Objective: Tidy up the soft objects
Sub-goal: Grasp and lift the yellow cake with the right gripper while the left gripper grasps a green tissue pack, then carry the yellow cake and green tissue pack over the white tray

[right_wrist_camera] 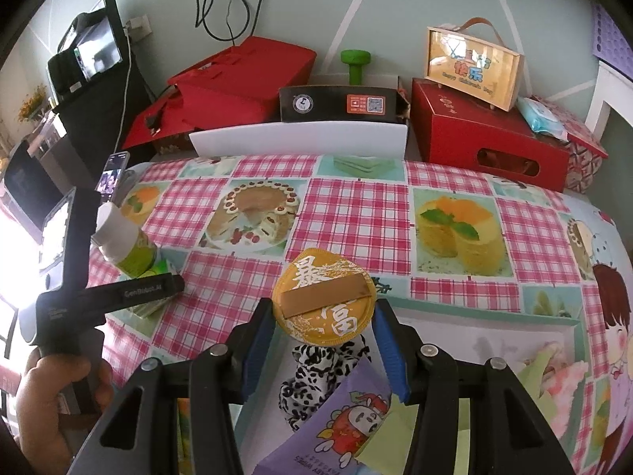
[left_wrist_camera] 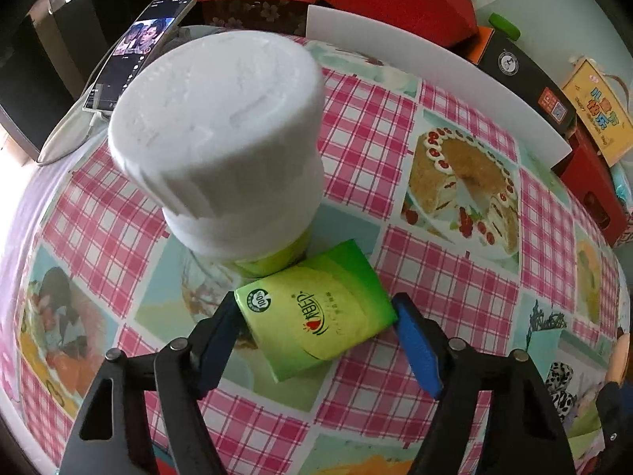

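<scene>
A green tissue pack (left_wrist_camera: 316,324) lies flat on the checked tablecloth (left_wrist_camera: 435,277). My left gripper (left_wrist_camera: 314,304) points down over it, and its blue pads (left_wrist_camera: 419,348) touch the pack's two ends. In the right wrist view a hand (right_wrist_camera: 59,388) holds that left gripper (right_wrist_camera: 170,283) at the table's left side. My right gripper (right_wrist_camera: 323,308) is shut on a round yellow pad (right_wrist_camera: 322,301) with a brown strap and white characters. It holds the pad above a leopard-print cloth (right_wrist_camera: 312,376).
A white-capped bottle (left_wrist_camera: 221,138) stands just behind the tissue pack. A purple wipes pack (right_wrist_camera: 348,423) and light green paper (right_wrist_camera: 379,439) lie near the front edge. A phone (left_wrist_camera: 138,47), a white board (left_wrist_camera: 435,67) and red boxes (right_wrist_camera: 486,138) line the far side.
</scene>
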Demonstrator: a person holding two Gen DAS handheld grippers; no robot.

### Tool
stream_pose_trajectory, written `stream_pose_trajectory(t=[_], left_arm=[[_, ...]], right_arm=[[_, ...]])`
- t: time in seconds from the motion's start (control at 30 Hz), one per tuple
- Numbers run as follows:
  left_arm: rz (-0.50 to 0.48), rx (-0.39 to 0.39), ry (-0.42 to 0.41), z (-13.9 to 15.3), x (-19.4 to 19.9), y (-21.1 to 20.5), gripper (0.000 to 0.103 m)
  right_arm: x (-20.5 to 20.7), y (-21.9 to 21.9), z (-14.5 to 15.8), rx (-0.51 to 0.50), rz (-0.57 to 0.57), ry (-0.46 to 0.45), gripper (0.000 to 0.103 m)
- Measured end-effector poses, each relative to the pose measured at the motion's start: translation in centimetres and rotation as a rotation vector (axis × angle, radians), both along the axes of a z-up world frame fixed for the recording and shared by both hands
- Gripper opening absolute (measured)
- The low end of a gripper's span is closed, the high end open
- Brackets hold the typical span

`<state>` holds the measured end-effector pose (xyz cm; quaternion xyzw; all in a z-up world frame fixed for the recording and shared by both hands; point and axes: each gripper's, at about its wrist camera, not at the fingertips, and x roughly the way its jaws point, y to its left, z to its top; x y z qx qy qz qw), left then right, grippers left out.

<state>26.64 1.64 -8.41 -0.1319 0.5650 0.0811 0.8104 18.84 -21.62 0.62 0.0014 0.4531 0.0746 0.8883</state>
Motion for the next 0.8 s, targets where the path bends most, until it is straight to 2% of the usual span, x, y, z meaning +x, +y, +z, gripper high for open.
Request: stream_pose_trajectory(t=[0.4, 0.8], left_arm=[[-0.021, -0.013, -0.005, 0.8, -1.2, -0.4, 0.077], [-0.079, -0.023, -0.104, 5.1, -4.1, -2.1, 0.077]], right_arm=[[-0.2, -0.1, 0.0, 0.007, 0.000, 0.002, 0.054], [-1.2, -0.6, 1.2, 0.014, -0.011, -0.029, 0.054]])
